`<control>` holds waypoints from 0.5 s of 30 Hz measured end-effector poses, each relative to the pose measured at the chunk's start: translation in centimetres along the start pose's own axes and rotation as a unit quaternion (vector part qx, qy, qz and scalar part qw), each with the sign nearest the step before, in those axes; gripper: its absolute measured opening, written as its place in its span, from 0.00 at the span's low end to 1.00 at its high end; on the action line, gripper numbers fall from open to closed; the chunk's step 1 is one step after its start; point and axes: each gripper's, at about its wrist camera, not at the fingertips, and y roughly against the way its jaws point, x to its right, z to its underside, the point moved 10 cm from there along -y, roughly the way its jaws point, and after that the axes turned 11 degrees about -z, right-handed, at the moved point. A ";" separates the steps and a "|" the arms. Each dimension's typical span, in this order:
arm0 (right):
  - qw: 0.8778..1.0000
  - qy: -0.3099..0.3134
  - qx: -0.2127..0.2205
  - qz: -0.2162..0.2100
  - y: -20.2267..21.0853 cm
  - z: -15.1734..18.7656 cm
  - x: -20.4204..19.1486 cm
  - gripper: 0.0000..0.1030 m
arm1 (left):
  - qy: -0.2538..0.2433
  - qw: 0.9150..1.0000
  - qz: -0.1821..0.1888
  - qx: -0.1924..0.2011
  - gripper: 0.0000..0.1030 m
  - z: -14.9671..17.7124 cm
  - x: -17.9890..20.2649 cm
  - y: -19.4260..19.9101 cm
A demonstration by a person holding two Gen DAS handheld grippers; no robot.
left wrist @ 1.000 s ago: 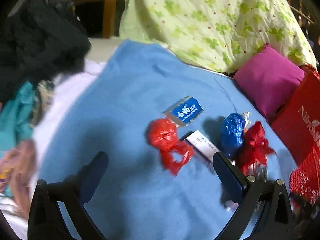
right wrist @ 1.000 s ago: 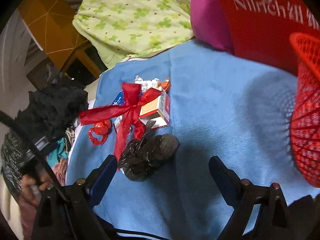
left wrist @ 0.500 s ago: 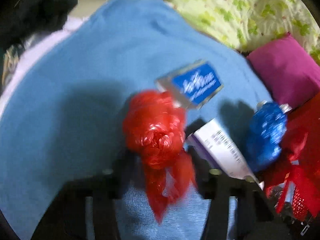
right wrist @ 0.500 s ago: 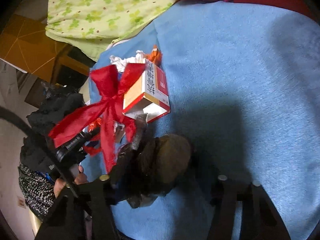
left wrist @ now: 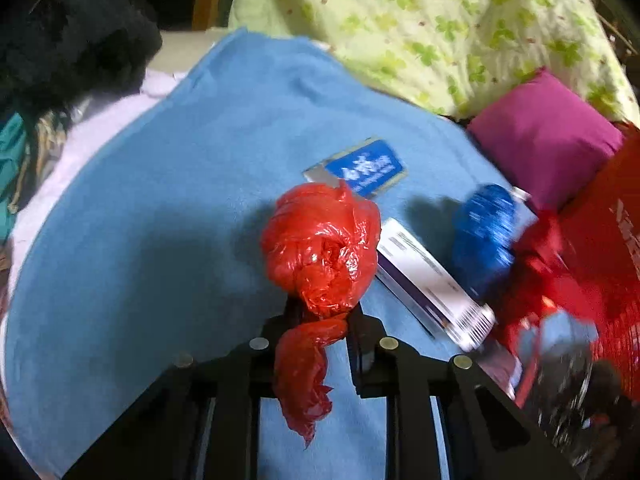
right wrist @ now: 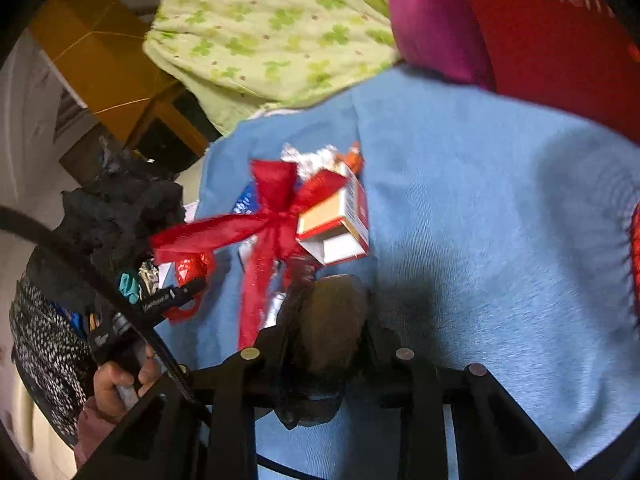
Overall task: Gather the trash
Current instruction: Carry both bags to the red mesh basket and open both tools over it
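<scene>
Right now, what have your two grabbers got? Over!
Left gripper jaws just closed on red plastic bag. Right gripper jaws just closed on dark bag. Red ribbon beside dark bag, may snag.

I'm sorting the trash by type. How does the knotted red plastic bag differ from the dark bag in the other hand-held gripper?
The red plastic bag is bright and glossy; the dark bag is dull brownish-black. The red one is pinched at its twisted neck with its tail trailing back between the fingers, while the dark one is gripped around its body. The left hand-held gripper holds the red, the right hand-held gripper the dark. Both are crumpled bags over the blue blanket.
</scene>
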 end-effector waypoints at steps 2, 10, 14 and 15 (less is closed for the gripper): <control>1.000 0.013 0.010 0.000 1.3 -0.3 -0.4 0.30 | -0.016 1.000 0.004 0.017 0.21 0.9 0.5 2.2; 0.995 0.046 0.086 0.004 9.1 -3.1 -1.8 0.30 | -0.131 0.984 0.086 0.079 0.21 2.3 9.2 11.4; 0.986 0.049 0.159 0.021 16.6 -5.9 -1.1 0.30 | -0.192 0.964 0.154 0.100 0.21 2.4 16.6 16.0; 0.983 0.047 0.174 0.025 18.3 -6.4 -0.8 0.30 | -0.208 0.957 0.175 0.102 0.21 2.5 18.9 17.0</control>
